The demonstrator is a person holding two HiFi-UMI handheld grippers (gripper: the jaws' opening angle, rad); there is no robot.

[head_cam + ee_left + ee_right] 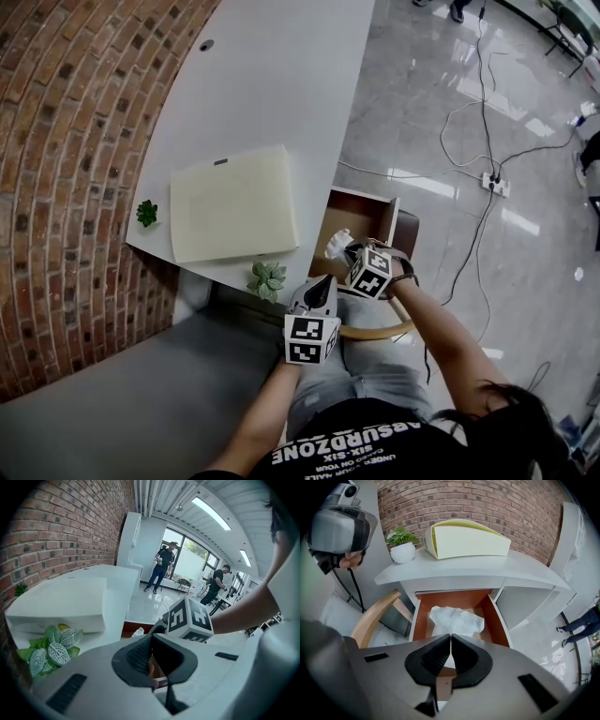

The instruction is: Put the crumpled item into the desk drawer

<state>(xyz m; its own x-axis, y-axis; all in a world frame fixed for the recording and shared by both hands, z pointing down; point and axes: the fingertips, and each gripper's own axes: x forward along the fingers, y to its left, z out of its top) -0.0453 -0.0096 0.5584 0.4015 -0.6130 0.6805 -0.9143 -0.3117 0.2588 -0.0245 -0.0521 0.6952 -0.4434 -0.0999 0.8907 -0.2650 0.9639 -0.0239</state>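
Note:
The desk drawer (366, 194) stands pulled out from under the white desk (281, 84), its brown inside showing. A crumpled white paper (457, 619) hangs over the drawer's inside, with my right gripper (450, 636) shut on its near edge. From the head view the paper (337, 243) shows just ahead of the right gripper (345, 249), above the drawer's near end. My left gripper (319, 284) hovers beside the desk's front edge, left of the right one, its jaws shut with nothing in them (152, 637). The drawer (133, 629) peeks out behind the right gripper's marker cube (189, 619).
A pale yellow box (232, 204) lies on the desk, with a small potted plant (267, 278) at the front edge and another (147, 213) by the brick wall. A wooden chair (375, 328) curves under the person's lap. Cables and a power strip (494, 184) lie on the floor.

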